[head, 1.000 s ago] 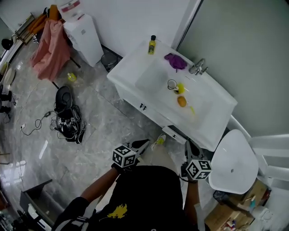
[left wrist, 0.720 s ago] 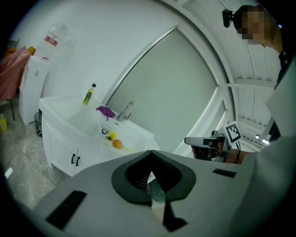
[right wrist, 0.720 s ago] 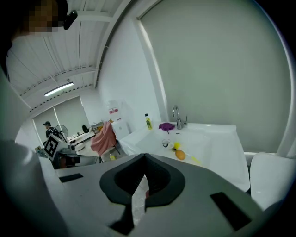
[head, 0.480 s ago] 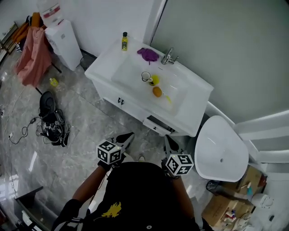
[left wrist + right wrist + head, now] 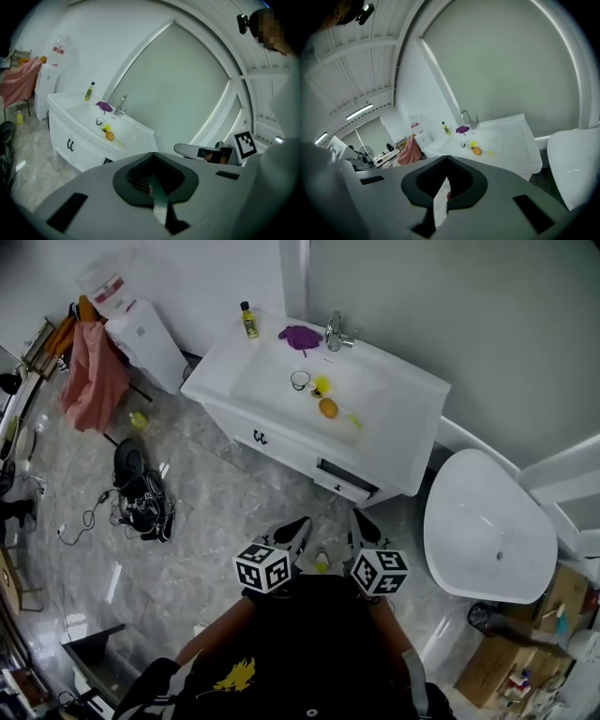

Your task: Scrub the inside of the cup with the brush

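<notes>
Grey marbled floor tiles [image 5: 216,493] lie between the two grippers and a white vanity [image 5: 281,442] against the wall, well ahead of both. The left gripper [image 5: 302,521] and right gripper [image 5: 356,515] are held side by side, close to the person's body, and point toward the vanity. In the left gripper view [image 5: 152,153] the jaws are pressed together with nothing between them. The right gripper view [image 5: 446,157] shows the same: jaws closed, empty.

The vanity's sunken basin [image 5: 267,381] holds the task's things. The cup [image 5: 300,381], a small clear glass, stands upright in the basin, far ahead of the left gripper's tips. Whether anything is in it cannot be told. A small yellow object [image 5: 322,385] sits touching the cup on the side nearer the right gripper. The brush [image 5: 328,408], with an orange head and a thin yellow handle, lies just past that and a little closer to the grippers.

On the rim behind the basin, farthest from the grippers, are a tap [image 5: 336,332] and a purple cloth [image 5: 300,336]. A yellow bottle [image 5: 248,321] with a dark cap stands at the corner, ahead and to the left of the left gripper. A white oval fixture [image 5: 487,531] lies off to the right of the right gripper.
</notes>
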Demonstrator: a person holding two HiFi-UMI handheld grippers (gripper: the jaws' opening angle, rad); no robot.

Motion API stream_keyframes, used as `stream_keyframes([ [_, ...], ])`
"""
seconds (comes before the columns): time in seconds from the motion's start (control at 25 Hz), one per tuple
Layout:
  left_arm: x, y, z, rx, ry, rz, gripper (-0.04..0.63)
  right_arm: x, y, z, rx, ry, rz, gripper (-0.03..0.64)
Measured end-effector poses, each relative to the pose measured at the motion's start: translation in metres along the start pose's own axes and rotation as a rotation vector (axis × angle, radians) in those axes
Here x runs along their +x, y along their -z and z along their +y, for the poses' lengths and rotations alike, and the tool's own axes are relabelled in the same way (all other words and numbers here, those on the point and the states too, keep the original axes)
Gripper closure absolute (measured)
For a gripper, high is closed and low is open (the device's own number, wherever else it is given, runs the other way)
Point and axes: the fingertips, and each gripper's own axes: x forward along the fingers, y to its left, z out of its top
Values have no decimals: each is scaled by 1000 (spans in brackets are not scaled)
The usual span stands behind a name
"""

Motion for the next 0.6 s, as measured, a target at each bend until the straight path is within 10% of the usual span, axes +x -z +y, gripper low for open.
stream_keyframes([
  [0.6,4,60,-67,72,90,58,578,-51,9,-25,-52,-7,-46,592],
])
